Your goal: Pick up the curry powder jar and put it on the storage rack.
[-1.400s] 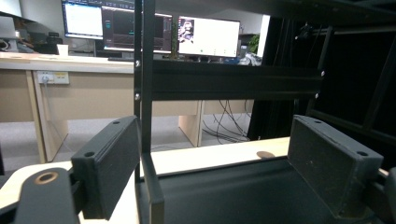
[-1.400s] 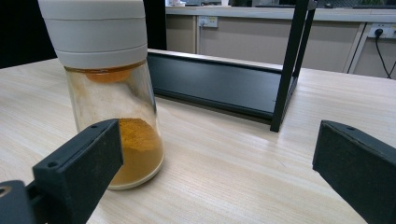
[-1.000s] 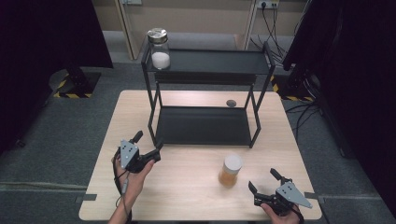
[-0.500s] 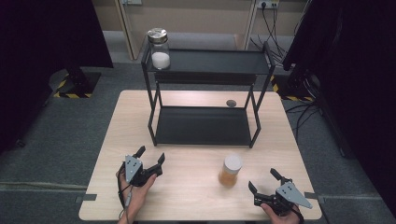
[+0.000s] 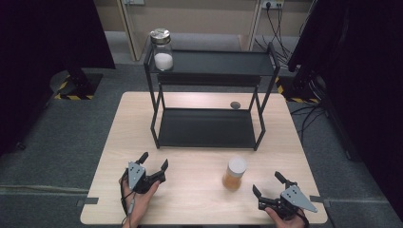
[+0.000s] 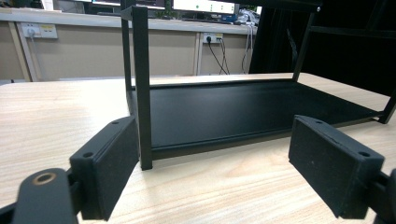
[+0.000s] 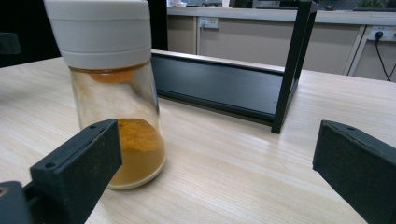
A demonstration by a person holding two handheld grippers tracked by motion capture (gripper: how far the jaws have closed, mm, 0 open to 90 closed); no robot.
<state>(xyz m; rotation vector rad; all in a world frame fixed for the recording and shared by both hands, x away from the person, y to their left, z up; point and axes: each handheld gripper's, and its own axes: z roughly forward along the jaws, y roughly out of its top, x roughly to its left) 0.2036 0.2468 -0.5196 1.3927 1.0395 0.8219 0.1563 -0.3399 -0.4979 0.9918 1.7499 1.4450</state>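
Spice jar with orange powder stands upright on the bench, just ahead and left of the right gripper, whose jaws gape empty (lid on, white). The left gripper, likewise spread, sits farther off, facing the black rack.

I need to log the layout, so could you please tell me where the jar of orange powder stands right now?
In the high view the jar of orange powder stands upright on the table, front right, before the black shelf rack and just left of the open right claw.

Wooden table, black rack, orange-powder jar, small dark disc
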